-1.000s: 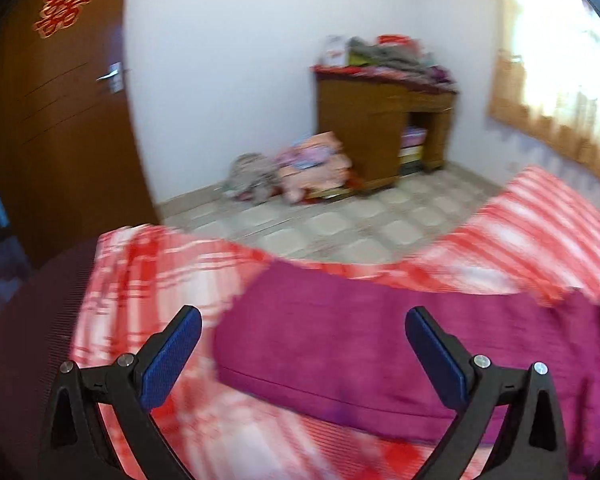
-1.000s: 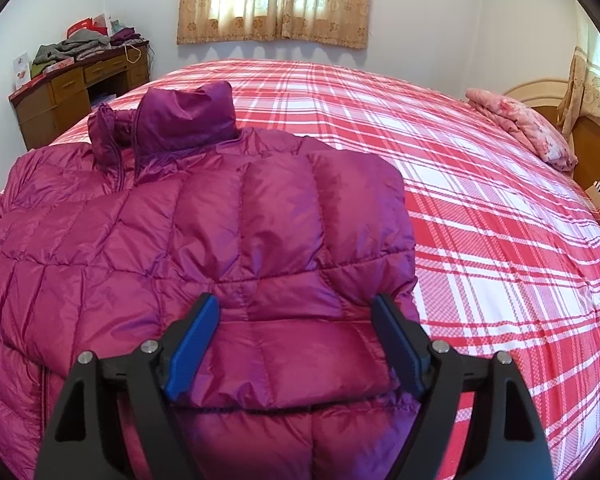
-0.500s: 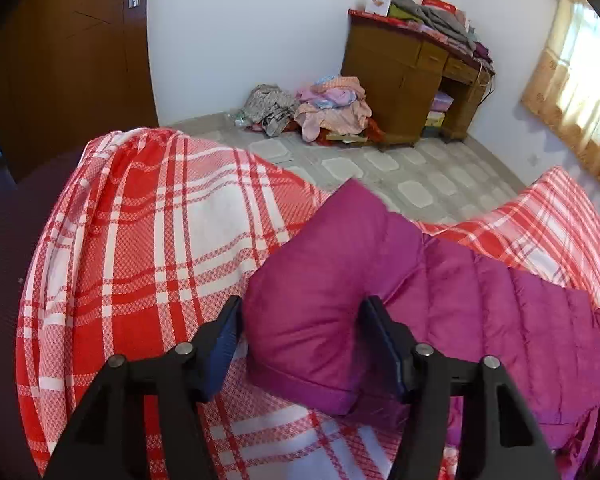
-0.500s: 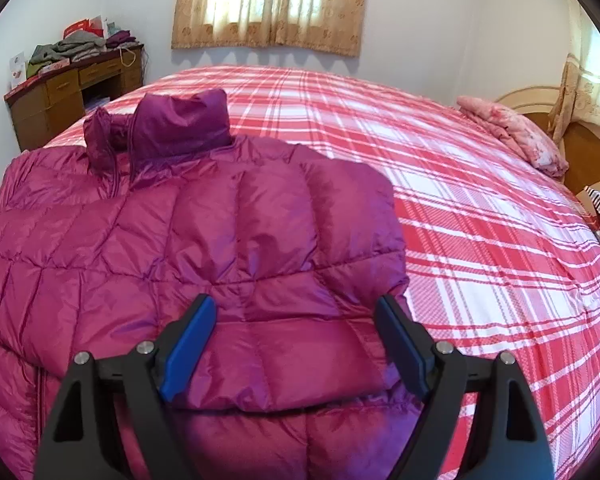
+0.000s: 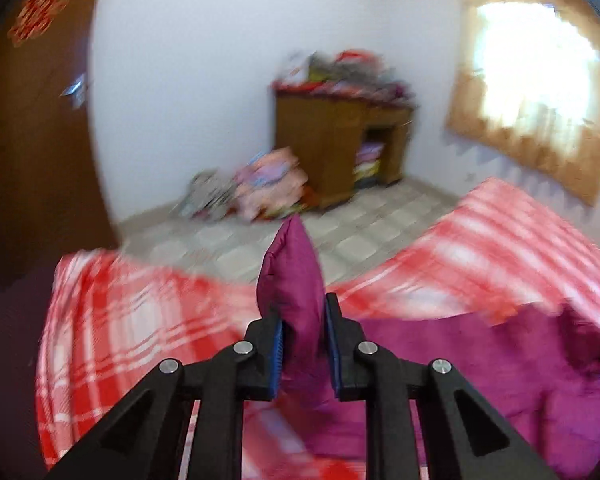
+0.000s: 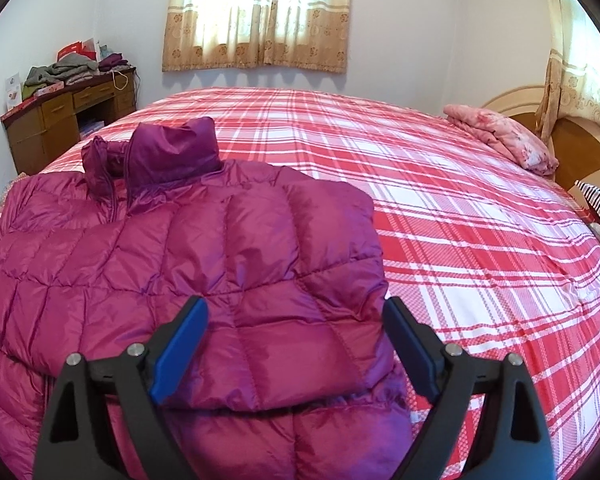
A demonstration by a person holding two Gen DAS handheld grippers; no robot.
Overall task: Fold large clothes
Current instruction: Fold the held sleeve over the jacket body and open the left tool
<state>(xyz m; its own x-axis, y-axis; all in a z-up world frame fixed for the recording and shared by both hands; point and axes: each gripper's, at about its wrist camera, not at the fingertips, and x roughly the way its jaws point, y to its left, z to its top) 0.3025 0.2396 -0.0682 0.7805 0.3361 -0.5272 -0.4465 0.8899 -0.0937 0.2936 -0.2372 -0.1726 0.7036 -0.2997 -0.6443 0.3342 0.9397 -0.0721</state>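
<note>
A magenta quilted puffer jacket [image 6: 204,264] lies on the red-and-white plaid bed [image 6: 440,208], collar toward the far left, one sleeve folded over its front. My right gripper [image 6: 296,320] is open and empty, hovering over the folded sleeve near the jacket's right edge. My left gripper [image 5: 302,320] is shut on the end of the jacket's other sleeve [image 5: 294,276], which sticks up between the pads, lifted above the bed. The rest of the jacket [image 5: 500,360] lies to the lower right in the left wrist view, which is motion-blurred.
A wooden desk [image 6: 60,120] piled with clothes stands left of the bed; it shows in the left wrist view [image 5: 340,140] with a heap of clothes [image 5: 260,188] on the tiled floor. A pink folded quilt [image 6: 500,136] lies by the headboard. A brown door [image 5: 32,128] is at left.
My left gripper closed on the sleeve end and lifted it up off the bed. My right gripper stayed open over the folded sleeve, barely shifting.
</note>
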